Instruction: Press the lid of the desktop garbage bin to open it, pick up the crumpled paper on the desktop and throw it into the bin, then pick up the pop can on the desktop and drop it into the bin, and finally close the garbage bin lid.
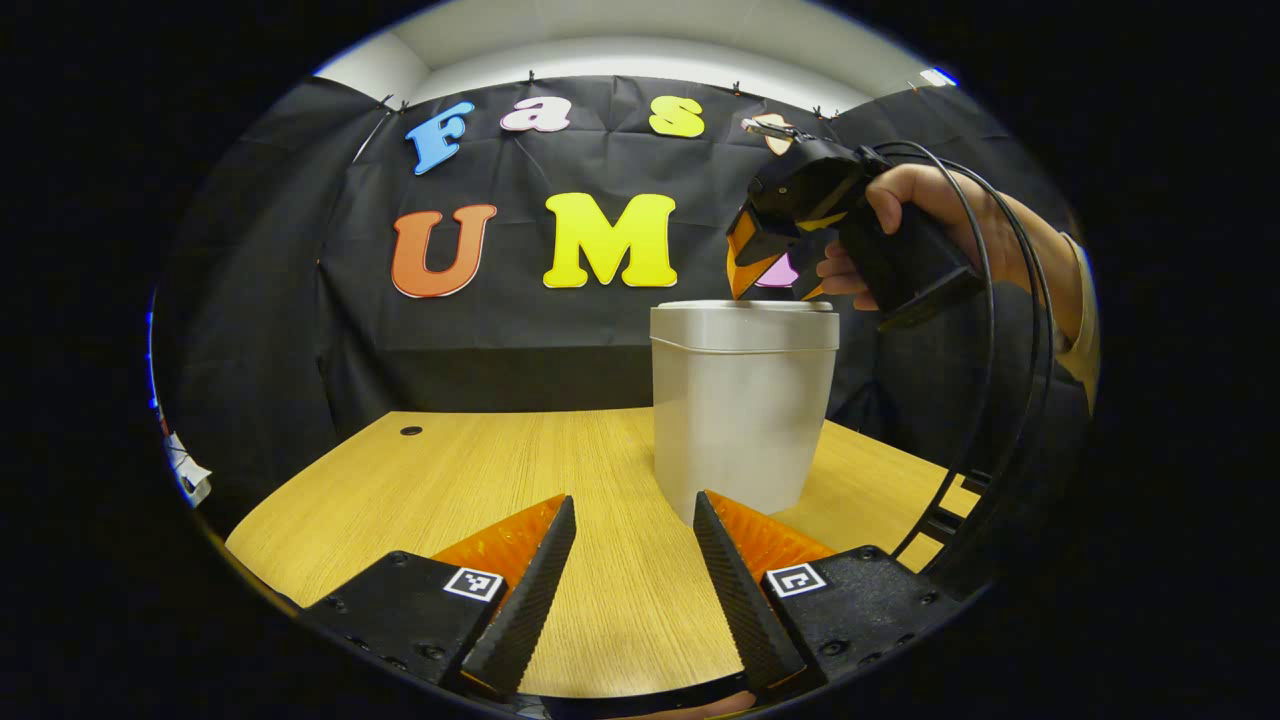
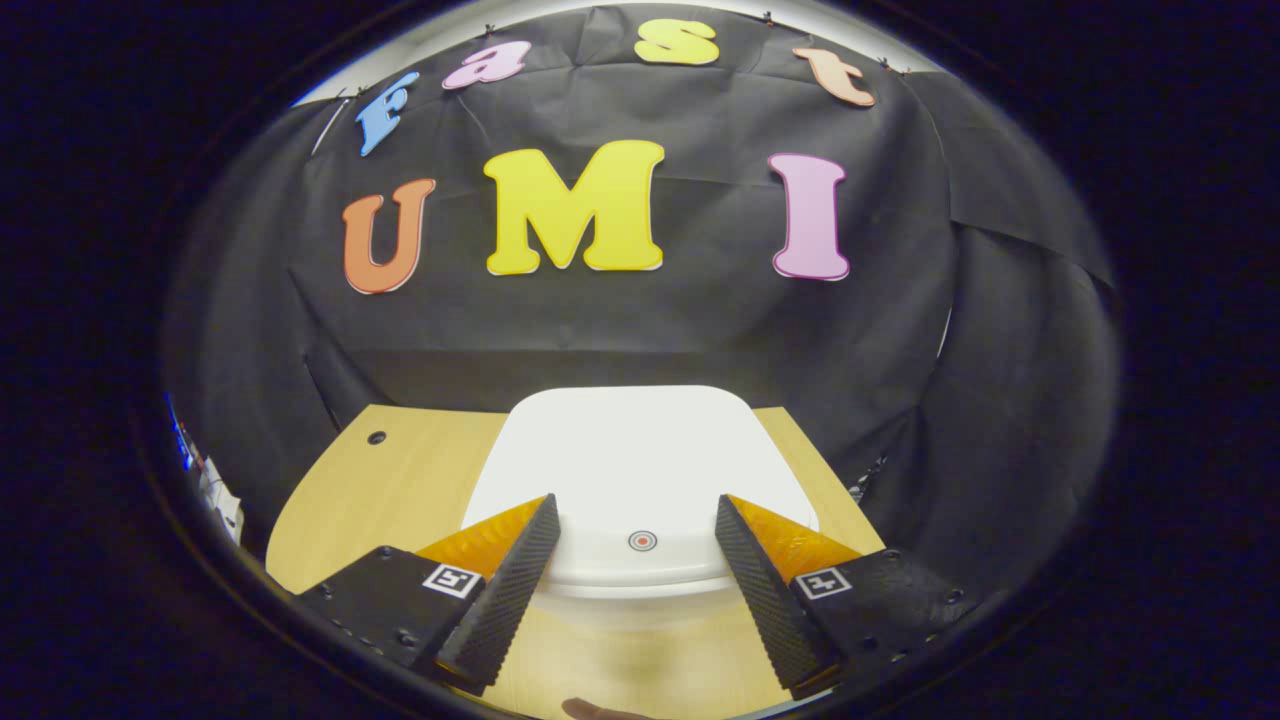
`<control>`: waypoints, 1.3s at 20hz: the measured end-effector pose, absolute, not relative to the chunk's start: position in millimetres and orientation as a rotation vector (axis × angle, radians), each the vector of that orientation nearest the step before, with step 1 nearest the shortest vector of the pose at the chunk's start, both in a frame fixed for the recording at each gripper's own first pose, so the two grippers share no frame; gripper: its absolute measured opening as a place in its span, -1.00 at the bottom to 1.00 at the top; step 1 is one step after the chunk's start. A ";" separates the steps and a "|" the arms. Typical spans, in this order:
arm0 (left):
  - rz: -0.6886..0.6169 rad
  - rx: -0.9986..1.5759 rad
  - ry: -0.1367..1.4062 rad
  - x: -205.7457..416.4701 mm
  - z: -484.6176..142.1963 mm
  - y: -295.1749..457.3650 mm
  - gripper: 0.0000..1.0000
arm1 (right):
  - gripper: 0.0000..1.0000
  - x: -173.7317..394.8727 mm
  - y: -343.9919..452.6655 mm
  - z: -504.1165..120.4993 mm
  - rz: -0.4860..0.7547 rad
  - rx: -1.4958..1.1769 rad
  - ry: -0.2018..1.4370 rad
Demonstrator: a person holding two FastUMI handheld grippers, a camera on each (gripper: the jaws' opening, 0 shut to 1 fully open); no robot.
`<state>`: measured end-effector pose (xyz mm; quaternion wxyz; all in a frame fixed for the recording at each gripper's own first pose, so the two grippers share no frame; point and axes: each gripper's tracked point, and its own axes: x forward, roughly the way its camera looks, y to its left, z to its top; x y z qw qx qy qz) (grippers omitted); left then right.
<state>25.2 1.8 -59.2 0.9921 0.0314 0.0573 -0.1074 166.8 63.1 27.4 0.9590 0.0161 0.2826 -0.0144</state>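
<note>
the right gripper (image 2: 635, 535), its fingers spread and holding nothing, hangs just above the front edge of the bin's lid (image 2: 630, 450), the two tips straddling a small round target mark (image 2: 642, 541) printed there; the pose suggests the mark shows where to press, and the tool is lined up over it on purpose. seen from the left gripper view, the same right gripper (image 1: 775, 290) is tilted nose-down in a person's hand (image 1: 900, 235), its tips at the lid's rim, though whether they touch the lid cannot be told. a black cable (image 1: 1000, 330) loops from the tool down past the table edge. the left gripper (image 1: 632, 560), also released and empty, rests low over the wooden table (image 1: 450, 480), pointing toward the bin (image 1: 742, 410) from nearby, seemingly kept back so the other hand has room to work. the bin stands upright on the right half of the table, its lid flat and closed. neither the crumpled paper nor the pop can is to be seen on the stretch of table these views take in, so their place cannot be given. judging by the shut lid and both tools empty, this is either the opening press or the last closing one; the pictures do not settle which.
</note>
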 end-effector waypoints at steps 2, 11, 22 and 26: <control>-0.216 0.028 0.111 26.2 -55.8 5.6 0.61 | 1.00 164.4 61.1 25.9 -0.008 0.028 0.541; -0.213 -0.025 0.124 32.3 -58.7 13.1 0.60 | 0.97 153.4 58.1 21.5 0.035 0.051 0.422; -0.224 0.013 0.106 29.9 -55.7 2.9 0.60 | 0.94 159.5 62.2 14.9 0.052 0.058 0.256; -0.217 0.020 0.090 33.2 -56.8 2.0 0.70 | 0.95 156.1 63.1 23.0 0.078 0.092 0.042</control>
